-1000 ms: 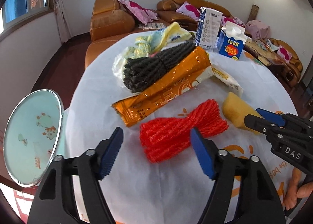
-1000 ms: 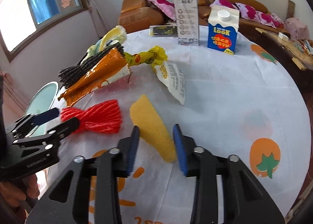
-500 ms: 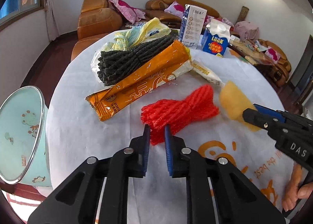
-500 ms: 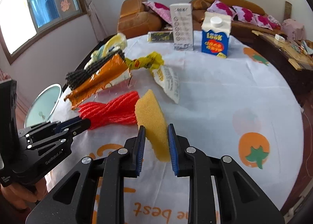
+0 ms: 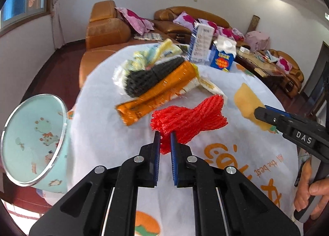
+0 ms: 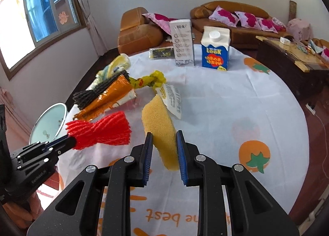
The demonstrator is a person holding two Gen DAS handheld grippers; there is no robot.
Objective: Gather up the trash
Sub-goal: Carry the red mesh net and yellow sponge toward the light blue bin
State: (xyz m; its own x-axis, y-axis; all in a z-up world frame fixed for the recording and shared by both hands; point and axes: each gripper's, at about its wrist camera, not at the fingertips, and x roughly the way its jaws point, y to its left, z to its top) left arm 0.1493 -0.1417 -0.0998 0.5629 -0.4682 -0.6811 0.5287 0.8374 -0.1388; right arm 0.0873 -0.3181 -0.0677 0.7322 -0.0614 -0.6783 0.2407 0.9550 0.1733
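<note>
My left gripper (image 5: 164, 136) is shut on the near end of a red foam net (image 5: 189, 119) and holds it lifted above the white tablecloth (image 5: 98, 124); the net also shows in the right wrist view (image 6: 100, 131). My right gripper (image 6: 164, 139) is shut on a yellow sponge (image 6: 160, 124) and holds it raised off the table; the sponge also shows in the left wrist view (image 5: 246, 102). A pale blue trash bin (image 5: 30, 143) with a metal rim stands by the table's left edge.
On the table lie an orange wrapper (image 5: 158, 94), a black foam net (image 5: 150, 77), a yellow plastic bag (image 6: 148, 80) and a white printed wrapper (image 6: 172, 100). A blue milk carton (image 6: 214, 49) and a white box (image 6: 183, 43) stand at the back. Brown sofas lie beyond.
Both grippers closed, the left on the red net and the right on the sponge. Both items have since lifted off the tablecloth.
</note>
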